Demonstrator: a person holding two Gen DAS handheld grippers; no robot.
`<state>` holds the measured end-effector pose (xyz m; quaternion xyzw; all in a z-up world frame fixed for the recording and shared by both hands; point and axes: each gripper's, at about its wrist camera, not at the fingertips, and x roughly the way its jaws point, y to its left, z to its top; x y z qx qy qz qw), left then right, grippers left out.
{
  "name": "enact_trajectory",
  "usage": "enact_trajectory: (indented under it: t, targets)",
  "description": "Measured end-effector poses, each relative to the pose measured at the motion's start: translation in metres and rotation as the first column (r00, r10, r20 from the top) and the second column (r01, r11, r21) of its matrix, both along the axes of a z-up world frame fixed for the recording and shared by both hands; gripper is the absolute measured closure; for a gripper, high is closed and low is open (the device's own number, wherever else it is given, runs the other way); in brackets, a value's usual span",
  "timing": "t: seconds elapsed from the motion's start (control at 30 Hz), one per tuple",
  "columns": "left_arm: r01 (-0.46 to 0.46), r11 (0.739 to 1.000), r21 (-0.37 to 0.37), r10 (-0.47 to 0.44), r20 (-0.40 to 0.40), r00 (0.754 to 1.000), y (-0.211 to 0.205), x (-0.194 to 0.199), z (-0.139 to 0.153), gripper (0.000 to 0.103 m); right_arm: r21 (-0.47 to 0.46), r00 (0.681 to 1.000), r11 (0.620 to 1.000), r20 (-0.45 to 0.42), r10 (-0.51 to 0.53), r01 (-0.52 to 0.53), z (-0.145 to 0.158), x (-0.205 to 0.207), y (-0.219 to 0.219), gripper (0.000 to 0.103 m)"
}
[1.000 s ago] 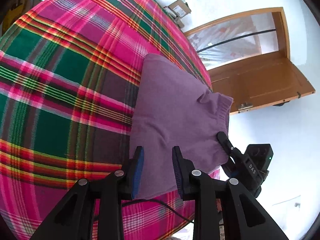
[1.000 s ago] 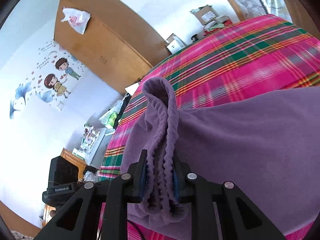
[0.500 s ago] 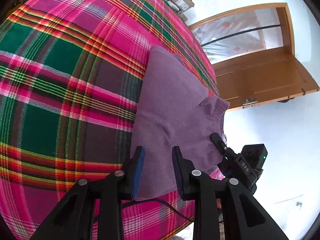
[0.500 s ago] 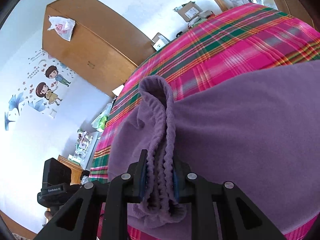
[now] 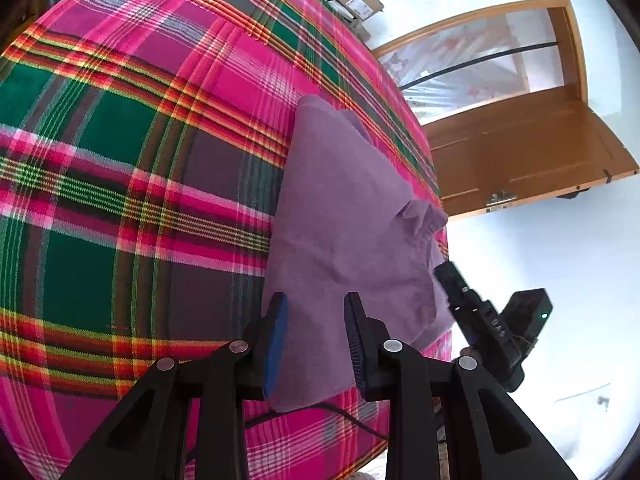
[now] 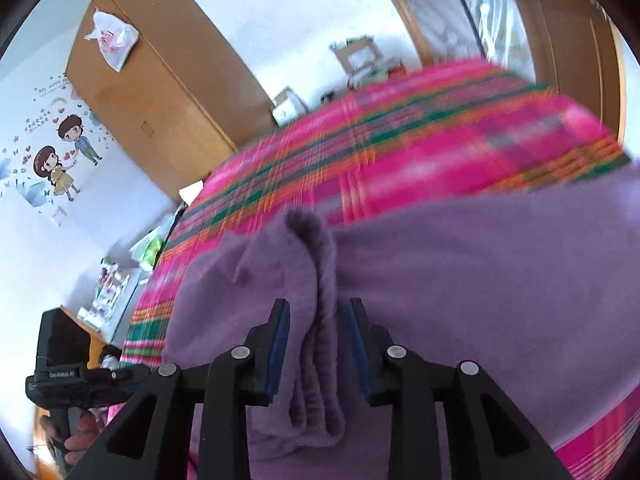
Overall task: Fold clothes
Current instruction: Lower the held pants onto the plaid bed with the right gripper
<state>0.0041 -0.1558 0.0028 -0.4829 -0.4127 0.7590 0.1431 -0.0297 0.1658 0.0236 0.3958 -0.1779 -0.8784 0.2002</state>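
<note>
Garment: a purple fleece garment [image 5: 344, 216] is laid on the plaid bedspread [image 5: 120, 168] of a bed, near the bed's right-hand edge in the left wrist view; its gathered elastic band [image 5: 424, 224] is bunched up on the side nearest the right gripper.
Left gripper: the left gripper [image 5: 314, 340] is held over the near edge of the garment; its jaws are apart, with cloth seen between them but not pinched.
Right gripper: the right gripper [image 6: 318, 344] is shown with its jaws parted on either side of the rumpled band [image 6: 316, 280]; the blue pads [image 6: 278, 340] are not pressed into the cloth. In the left wrist view its tip [image 5: 452, 276] is seen at the band's edge.
Surroundings: a wooden door [image 5: 520, 152] is seen beyond the bed, a wooden wardrobe [image 6: 160, 80] with a plastic bag [image 6: 112, 40] on top, and cartoon wall stickers [image 6: 60, 152].
Clarity: the right wrist view is blurred.
</note>
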Motion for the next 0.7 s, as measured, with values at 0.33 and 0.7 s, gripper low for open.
enact_trajectory:
  t: [0.33, 0.7]
  targets:
    - [0.002, 1.0, -0.016, -0.002, 0.001, 1.0, 0.003, -0.005, 0.002, 0.073, 0.055, 0.992, 0.991, 0.023, 0.123, -0.124, 0.003, -0.045, -0.033, 0.071]
    - [0.005, 1.0, -0.027, -0.004, 0.013, 1.0, 0.005, -0.009, -0.001, 0.073, 0.034, 0.998, 0.997, -0.02, 0.067, -0.067, 0.007, -0.05, -0.021, 0.096]
